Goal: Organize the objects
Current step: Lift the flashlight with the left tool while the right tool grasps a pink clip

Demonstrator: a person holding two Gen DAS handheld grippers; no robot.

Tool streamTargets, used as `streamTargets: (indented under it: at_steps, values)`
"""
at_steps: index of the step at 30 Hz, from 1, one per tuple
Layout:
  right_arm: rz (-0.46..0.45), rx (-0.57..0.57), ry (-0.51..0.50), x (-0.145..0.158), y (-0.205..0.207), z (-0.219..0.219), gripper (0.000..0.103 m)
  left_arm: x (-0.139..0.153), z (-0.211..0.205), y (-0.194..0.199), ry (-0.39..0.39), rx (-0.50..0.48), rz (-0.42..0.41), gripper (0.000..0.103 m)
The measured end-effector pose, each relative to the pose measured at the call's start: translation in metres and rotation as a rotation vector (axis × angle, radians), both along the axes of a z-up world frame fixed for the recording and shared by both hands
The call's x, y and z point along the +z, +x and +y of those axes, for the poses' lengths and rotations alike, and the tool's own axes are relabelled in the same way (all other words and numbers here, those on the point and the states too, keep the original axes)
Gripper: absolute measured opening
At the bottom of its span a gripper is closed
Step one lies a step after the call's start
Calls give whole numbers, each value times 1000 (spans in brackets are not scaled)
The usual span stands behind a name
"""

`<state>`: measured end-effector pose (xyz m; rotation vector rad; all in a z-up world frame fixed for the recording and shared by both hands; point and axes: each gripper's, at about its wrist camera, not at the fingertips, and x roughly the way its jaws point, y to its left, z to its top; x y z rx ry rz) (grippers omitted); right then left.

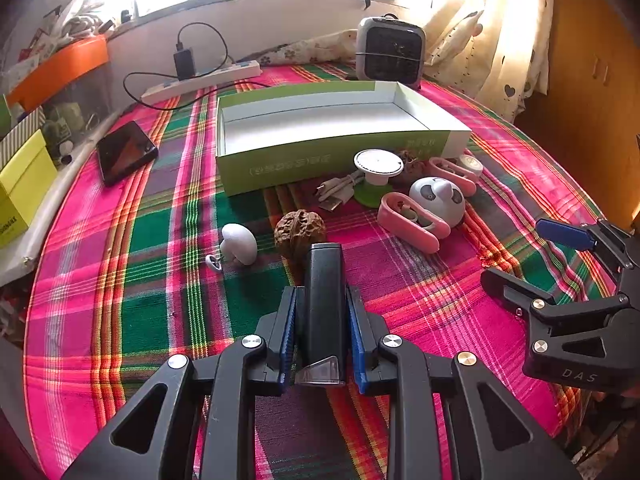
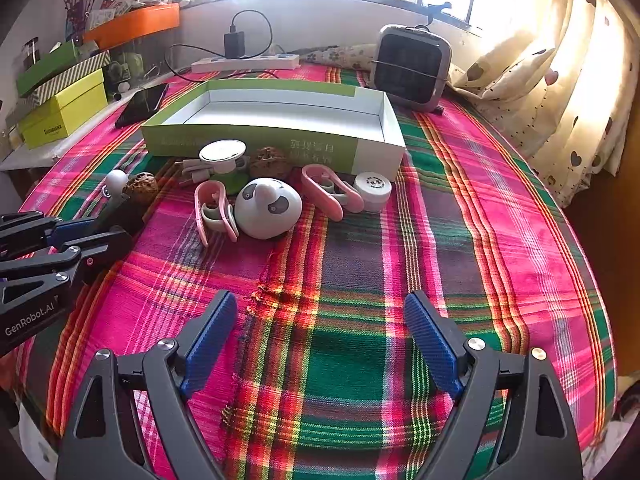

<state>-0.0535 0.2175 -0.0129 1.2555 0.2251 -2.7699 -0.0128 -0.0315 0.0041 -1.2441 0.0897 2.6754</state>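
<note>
The left gripper (image 1: 322, 320) was clamped on a black stick-shaped device (image 1: 324, 304), its blue pads pressed against both sides; the device's near end, with a clear tip, was partly hidden between the fingers, and what it was could not be told. Just beyond its far end lay a walnut (image 1: 300, 232), with a white mushroom-shaped charm (image 1: 239, 243) to the left. The right gripper (image 2: 320, 344) stood wide apart over bare plaid cloth (image 2: 360, 360), holding nothing.

Farther off, a cluster sat just near the open green-and-white box (image 1: 280, 160): a white panda-faced ball (image 2: 267, 208) between two pink clips (image 2: 214, 210), a small round white tub (image 2: 373, 190) to the right, and a white disc on a green base (image 2: 223, 152) with a bundled cable (image 1: 340, 192) beside it. A second walnut (image 2: 269, 162) was half hidden behind the ball, touching the box wall.

The box's inside held nothing visible, though its near wall cut off part of the floor. A phone (image 1: 124, 152) lay to the far left, a small heater (image 1: 390, 52) behind the box. The window glare washed out the sill.
</note>
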Motion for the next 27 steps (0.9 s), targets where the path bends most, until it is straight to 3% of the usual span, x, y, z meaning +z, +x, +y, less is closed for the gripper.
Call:
streamTargets:
  at_steps: [10, 21, 27]
  values:
    - [1, 22, 8, 2, -2, -9, 86, 0, 0, 1, 1, 19, 2, 21]
    - [11, 160, -97, 9, -16, -21, 85, -1, -23, 2, -2, 103, 9, 21]
    - [-13, 226, -142, 9, -25, -33, 66, -2, -26, 1, 6, 112, 15, 21]
